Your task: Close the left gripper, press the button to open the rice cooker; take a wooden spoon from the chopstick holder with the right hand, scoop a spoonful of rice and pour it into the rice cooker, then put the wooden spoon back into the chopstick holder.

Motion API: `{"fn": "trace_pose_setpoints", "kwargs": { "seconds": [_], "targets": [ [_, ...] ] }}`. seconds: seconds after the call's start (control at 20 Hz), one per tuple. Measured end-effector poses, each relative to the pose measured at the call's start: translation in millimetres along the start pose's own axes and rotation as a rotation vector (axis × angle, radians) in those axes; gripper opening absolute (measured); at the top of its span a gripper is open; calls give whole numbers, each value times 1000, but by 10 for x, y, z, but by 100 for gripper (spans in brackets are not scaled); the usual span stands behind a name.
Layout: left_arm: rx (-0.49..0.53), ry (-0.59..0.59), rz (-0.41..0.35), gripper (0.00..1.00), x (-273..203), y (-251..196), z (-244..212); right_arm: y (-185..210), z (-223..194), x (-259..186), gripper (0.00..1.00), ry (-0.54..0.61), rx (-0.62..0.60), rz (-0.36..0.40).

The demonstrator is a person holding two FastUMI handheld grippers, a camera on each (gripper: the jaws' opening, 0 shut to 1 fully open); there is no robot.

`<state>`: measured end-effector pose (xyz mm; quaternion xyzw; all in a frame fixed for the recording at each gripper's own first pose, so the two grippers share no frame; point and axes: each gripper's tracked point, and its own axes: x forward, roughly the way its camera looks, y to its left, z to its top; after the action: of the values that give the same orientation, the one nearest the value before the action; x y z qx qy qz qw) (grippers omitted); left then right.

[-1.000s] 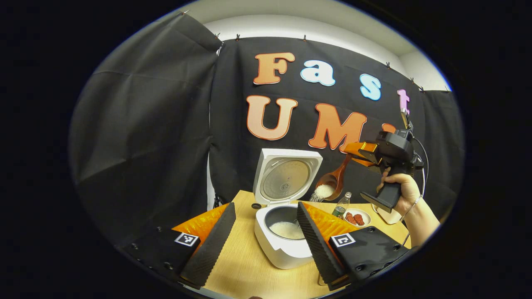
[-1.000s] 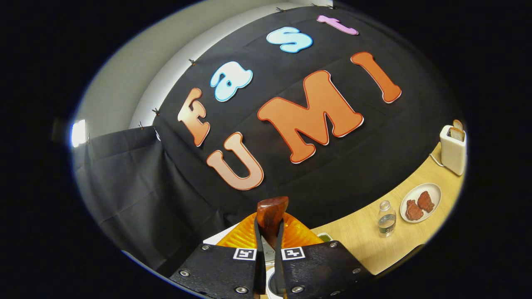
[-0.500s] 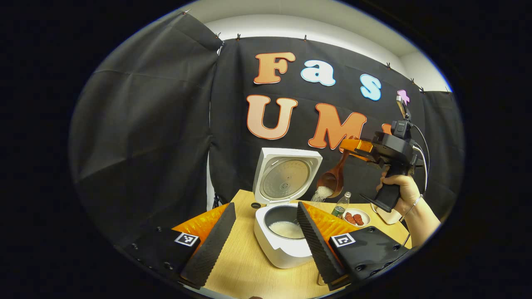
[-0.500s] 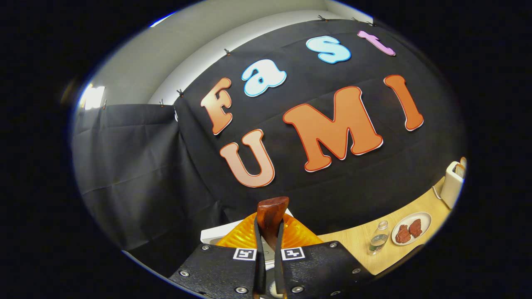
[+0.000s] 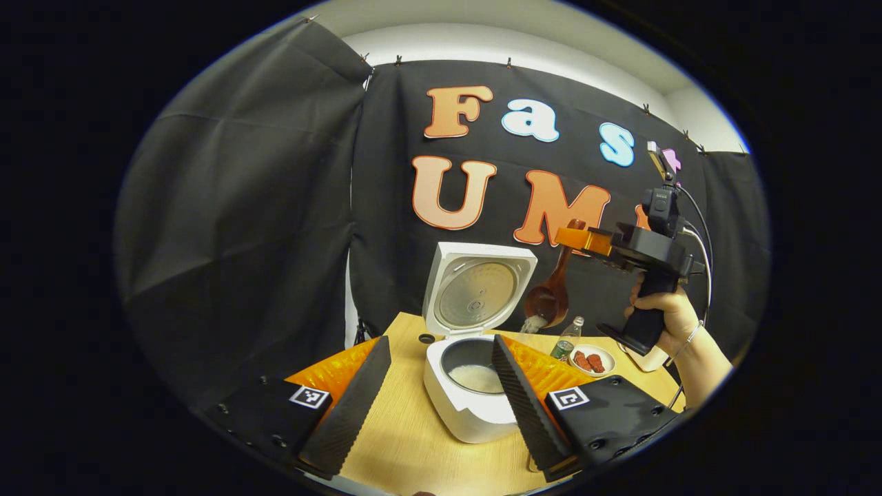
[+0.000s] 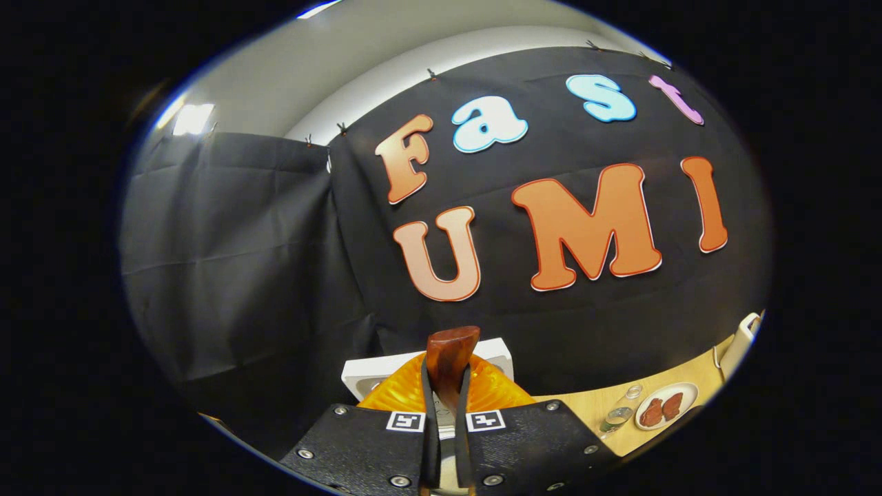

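No readable brand or label appears on the appliances; square black-and-white marker tags sit on the gripper bodies. The left gripper [image 5: 433, 386] has ribbed black pads on orange fingers, spread wide apart and holding nothing. The white, rounded rice cooker [image 5: 468, 406] stands on the wood-grain table [image 5: 406, 448], lid raised, with rice in its dark inner pot. The right gripper [image 6: 446, 386] is clamped on the glossy brown wooden spoon [image 5: 551, 293], whose bowl hangs beside the lid, spilling rice.
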<state>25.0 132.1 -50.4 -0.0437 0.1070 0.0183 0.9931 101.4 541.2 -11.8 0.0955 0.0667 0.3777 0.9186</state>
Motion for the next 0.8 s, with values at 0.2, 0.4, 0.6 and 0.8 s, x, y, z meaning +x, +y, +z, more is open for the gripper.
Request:
{"fn": "trace_pose_setpoints", "kwargs": {
  "seconds": [0.2, 0.4, 0.6, 0.8],
  "targets": [
    [4, 2, 4, 100, -21, 28, -24, 139, -36, -17, 7, 5, -78, 37],
    [-2, 8, 7, 100, -29, 53, -43, 248, -87, -40, 7, 4, -216, 54],
    [-1, 10, 7, 100, -46, 65, -55, 270, -185, -74, 7, 21, -217, 64],
    [-9, -1, 12, 100, -71, 66, -35, 103, -158, -209, 7, 32, -149, 53]
  ]
}}
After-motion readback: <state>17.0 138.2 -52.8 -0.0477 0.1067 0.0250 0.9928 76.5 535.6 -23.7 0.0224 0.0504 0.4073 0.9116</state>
